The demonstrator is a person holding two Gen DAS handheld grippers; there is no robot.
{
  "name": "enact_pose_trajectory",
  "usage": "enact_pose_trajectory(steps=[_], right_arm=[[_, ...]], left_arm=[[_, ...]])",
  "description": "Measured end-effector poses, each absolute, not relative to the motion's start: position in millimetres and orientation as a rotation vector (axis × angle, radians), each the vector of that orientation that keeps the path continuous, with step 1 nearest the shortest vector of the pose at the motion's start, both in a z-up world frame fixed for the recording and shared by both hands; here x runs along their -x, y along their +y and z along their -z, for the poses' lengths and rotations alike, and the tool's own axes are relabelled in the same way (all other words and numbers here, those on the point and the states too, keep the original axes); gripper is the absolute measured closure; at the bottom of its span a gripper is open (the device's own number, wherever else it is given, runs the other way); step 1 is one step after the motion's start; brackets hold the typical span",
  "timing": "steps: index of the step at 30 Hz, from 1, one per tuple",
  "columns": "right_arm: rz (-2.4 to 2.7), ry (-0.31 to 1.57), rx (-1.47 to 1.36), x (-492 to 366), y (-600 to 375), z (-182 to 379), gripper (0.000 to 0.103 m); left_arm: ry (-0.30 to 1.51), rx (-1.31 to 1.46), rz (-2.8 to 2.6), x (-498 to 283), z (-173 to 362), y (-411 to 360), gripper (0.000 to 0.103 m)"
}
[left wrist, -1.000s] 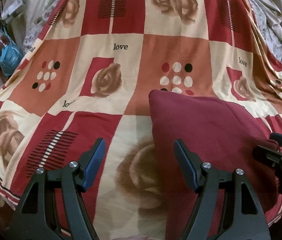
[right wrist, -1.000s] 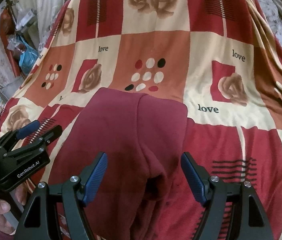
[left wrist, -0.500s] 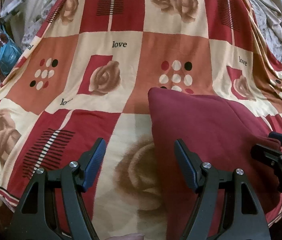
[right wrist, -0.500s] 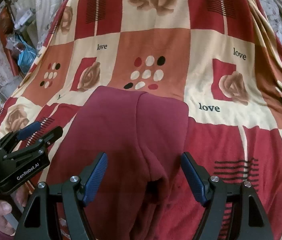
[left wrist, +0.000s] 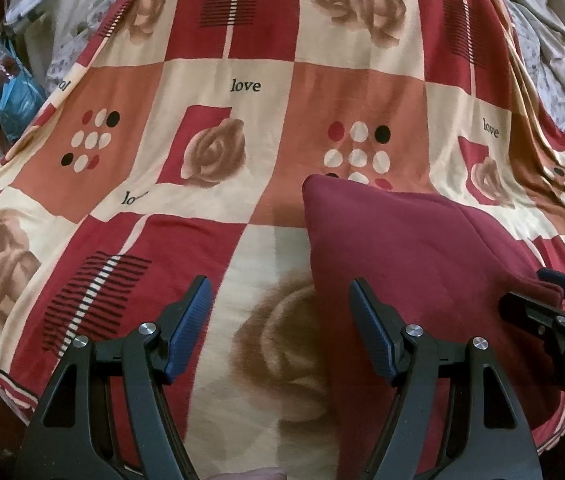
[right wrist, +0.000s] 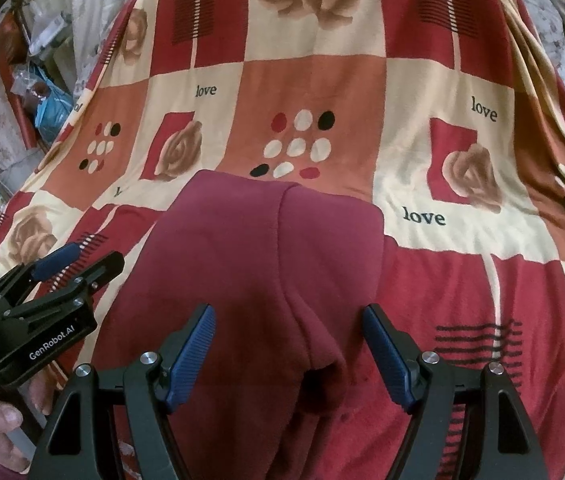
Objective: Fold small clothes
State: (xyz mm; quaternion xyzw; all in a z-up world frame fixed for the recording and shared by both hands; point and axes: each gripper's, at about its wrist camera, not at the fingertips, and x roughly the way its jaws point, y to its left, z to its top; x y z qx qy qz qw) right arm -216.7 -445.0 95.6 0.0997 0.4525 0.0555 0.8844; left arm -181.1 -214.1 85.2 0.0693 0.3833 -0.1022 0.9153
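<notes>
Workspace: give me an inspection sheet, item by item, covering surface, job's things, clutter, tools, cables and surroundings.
Surface: patchwork blanket with roses, dots and "love" prints, draped and creased at the right.
Job's things: one maroon garment lying on the blanket, seam up the middle, partly folded.
Clutter: nothing seen on the blanket besides the garment.
Tools: left tool open over the garment's left edge; right tool open above its middle; neither grips cloth.
Cables: nothing seen.
Surroundings: blue plastic bag and packets at the left; pale floral cloth at the right.
</notes>
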Motion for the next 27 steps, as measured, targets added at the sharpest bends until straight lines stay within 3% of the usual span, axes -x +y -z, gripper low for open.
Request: enact_pose_trajectory(steps=[27], right_arm=[[-0.106,0.940,-0.210,210.5,-443.6,-91.5,0.025]], left_arm=[[0.798,-0.162,0.211,179.4,-79.9,-219.1,0.032]])
